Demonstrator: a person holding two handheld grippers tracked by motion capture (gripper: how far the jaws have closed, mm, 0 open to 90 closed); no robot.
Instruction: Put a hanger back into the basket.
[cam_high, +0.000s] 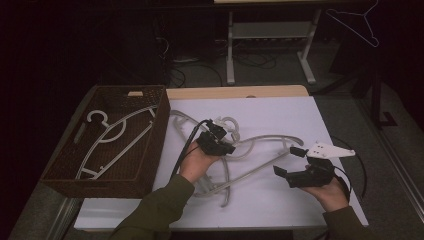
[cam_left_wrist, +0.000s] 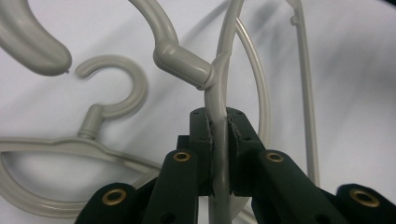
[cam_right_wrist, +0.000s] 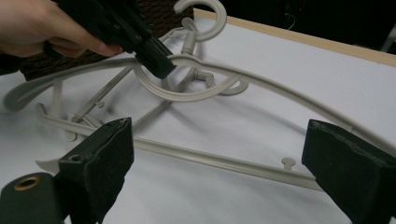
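Hanger (cam_left_wrist: 219, 84) | centre frame, clamped at its neck by left gripper (cam_left_wrist: 219, 135); right gripper (cam_right_wrist: 219, 154) spread wide, lower right | lift slowly, untangling neighbouring hangers (cam_high: 230, 185) before basket (cam_high: 162, 120)

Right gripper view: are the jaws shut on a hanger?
No, the right gripper stands wide open, its jaws far apart, with the hanger lying on the table between and beyond them.
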